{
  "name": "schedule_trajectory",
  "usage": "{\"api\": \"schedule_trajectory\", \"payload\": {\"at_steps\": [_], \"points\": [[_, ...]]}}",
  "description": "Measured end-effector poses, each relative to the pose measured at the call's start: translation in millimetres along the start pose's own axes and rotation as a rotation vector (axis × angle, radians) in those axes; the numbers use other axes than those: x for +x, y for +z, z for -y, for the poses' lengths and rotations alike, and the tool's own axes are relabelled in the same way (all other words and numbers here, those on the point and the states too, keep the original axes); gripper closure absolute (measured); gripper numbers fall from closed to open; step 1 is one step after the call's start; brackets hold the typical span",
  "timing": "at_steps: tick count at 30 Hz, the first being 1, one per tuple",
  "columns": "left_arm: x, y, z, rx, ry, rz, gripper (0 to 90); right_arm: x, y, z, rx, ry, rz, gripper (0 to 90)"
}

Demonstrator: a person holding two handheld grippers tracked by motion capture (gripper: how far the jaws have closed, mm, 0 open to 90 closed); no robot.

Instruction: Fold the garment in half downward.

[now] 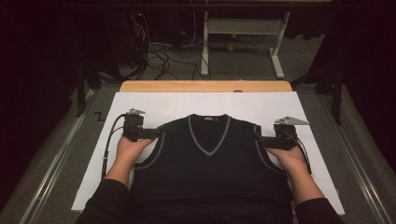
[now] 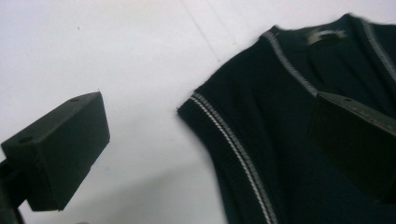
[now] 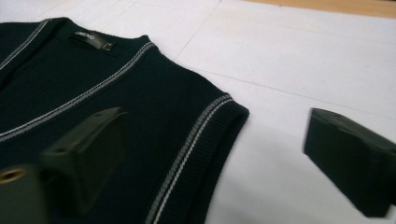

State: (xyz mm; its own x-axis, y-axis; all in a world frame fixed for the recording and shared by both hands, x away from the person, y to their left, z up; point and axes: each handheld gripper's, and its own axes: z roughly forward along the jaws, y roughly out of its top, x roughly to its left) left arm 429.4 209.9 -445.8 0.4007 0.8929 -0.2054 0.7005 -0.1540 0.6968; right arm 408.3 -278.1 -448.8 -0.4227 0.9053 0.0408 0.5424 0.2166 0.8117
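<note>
From up top, your dark vest (image 1: 208,163) lies flat on the white board (image 1: 280,109), left gripper (image 1: 156,133) at one shoulder, right gripper (image 1: 259,140) at the other. In the left gripper view your jaws are spread wide, nothing pinched, shoulder edge between them. Right gripper view looks the same: jaws wide apart, straddling the striped armhole, gripping nothing.

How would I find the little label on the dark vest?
Start at the white board on the table. The dark vest lies flat on it. At the back of its V-neck sits the small label, the one patch with tiny letters, unlike the pale stripes.
</note>
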Motion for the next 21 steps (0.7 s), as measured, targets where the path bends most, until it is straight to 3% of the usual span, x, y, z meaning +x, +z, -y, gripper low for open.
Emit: {"api": "schedule_trajectory", "payload": {"at_steps": [4, 8, 10, 13, 15, 17, 21], "points": [[1.8, 14.3, -3.2, 0.024, -0.05, -0.003, 0.2, -2.6, 14.6, -5.2, 0.063, 0.011, 0.009, 16.1], [-2.5, 28.5, -4.5, 0.098, -0.047, -0.075, 5.0, -3.9, 25.3, -11.4, 0.109, 0.019, 0.023, 24.7], [-4.7, 32.8, -4.8, 0.119, -0.061, -0.076, 9.5, -3.0, 30.3, -13.7, 0.119, 0.023, 0.023, 28.6], [-10.1, 39.2, -3.0, 0.144, -0.053, -0.08, 15.6, -1.5, 39.0, -14.4, 0.16, 0.018, 0.036, 30.4], [-15.0, 40.9, -2.8, 0.146, -0.037, -0.122, 17.4, 0.3, 45.4, -13.8, 0.187, 0.01, 0.048, 30.4], [-18.5, 40.5, -2.8, 0.142, -0.037, -0.131, 25.7, 2.8, 50.1, -13.3, 0.195, 0.001, 0.069, 31.2], [-28.4, 40.4, -1.5, 0.147, -0.012, -0.119, 44.7, 15.6, 50.6, -16.4, 0.203, -0.026, 0.06, 57.8]]}}
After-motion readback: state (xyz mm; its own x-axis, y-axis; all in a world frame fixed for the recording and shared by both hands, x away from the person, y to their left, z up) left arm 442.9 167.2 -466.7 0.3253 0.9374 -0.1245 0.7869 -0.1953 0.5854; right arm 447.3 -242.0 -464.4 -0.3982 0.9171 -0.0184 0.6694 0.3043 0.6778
